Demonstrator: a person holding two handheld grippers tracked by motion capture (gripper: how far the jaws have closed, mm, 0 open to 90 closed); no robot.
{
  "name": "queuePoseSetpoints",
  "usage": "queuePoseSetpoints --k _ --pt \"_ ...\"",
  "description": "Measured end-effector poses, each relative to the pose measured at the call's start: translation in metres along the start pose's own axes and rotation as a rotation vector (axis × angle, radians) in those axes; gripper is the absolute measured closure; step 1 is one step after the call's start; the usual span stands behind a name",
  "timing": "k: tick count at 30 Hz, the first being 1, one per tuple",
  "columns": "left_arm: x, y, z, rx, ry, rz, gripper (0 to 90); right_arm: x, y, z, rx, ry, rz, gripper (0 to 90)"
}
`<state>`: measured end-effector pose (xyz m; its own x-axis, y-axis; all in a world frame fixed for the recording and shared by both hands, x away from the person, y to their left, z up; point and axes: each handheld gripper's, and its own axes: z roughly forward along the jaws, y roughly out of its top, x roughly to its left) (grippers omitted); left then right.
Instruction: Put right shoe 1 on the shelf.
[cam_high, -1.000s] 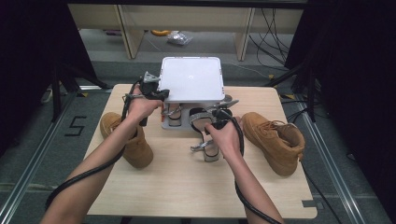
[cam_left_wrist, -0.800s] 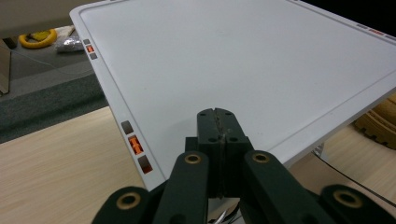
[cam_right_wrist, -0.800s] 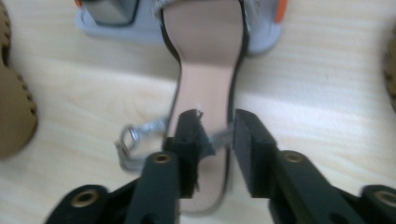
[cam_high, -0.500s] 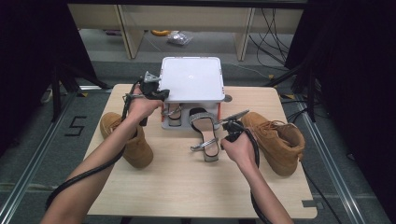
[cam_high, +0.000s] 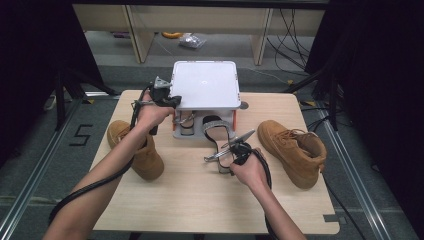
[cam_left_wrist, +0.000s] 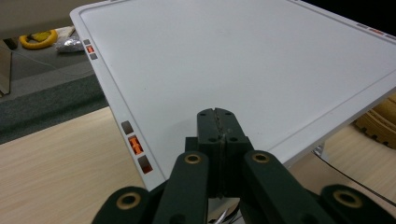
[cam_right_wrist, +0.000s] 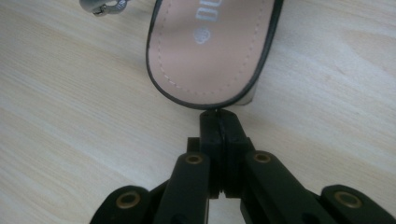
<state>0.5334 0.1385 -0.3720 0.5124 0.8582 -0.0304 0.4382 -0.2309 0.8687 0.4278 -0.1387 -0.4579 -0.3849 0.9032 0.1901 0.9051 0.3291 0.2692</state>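
Note:
A black sandal (cam_high: 218, 141) with a tan insole (cam_right_wrist: 210, 42) lies on the table, toe toward a white shelf (cam_high: 205, 84). My right gripper (cam_high: 231, 159) is shut, and nothing shows between its jaws. Its tip (cam_right_wrist: 217, 116) sits right at the sandal's heel end, low over the wood. My left gripper (cam_high: 169, 100) is shut too, with nothing held. It sits at the shelf's front left corner with its tip over the white top (cam_left_wrist: 243, 60). A second sandal (cam_high: 186, 125) stands under the shelf.
One tan boot (cam_high: 142, 155) lies on its side at the left, under my left forearm. Another tan boot (cam_high: 292, 150) stands at the right. The wooden table (cam_high: 175, 200) has bare room at the front. Cables trail from both grippers.
My right hand has drawn back toward the table's front and sunk, from beside the sandal's straps to its heel end. The left hand has kept still at the shelf corner.

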Motion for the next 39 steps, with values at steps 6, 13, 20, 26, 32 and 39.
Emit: queuePoseSetpoints --k 6,13,20,26,32,39 --pt "0.0 0.0 0.0 0.0 0.0 0.002 89.6 0.004 0.001 0.005 0.029 -0.013 0.028 90.0" --pt "0.0 0.0 0.0 0.003 0.002 0.005 89.6 0.008 0.002 0.008 0.019 0.015 0.037 90.0" --pt "0.0 0.0 0.0 0.003 0.001 0.006 89.6 0.011 0.007 0.011 0.005 0.046 0.031 90.0" --pt "0.0 0.001 -0.001 0.013 0.001 0.019 89.6 0.014 0.012 0.012 -0.019 0.063 0.038 90.0" --pt "0.0 0.0 0.0 0.003 0.001 0.005 89.7 0.017 0.018 0.011 -0.067 0.062 0.063 90.0" --pt "0.0 0.0 0.0 0.001 -0.005 0.005 89.7 0.022 0.019 0.014 -0.133 0.076 0.071 90.0"
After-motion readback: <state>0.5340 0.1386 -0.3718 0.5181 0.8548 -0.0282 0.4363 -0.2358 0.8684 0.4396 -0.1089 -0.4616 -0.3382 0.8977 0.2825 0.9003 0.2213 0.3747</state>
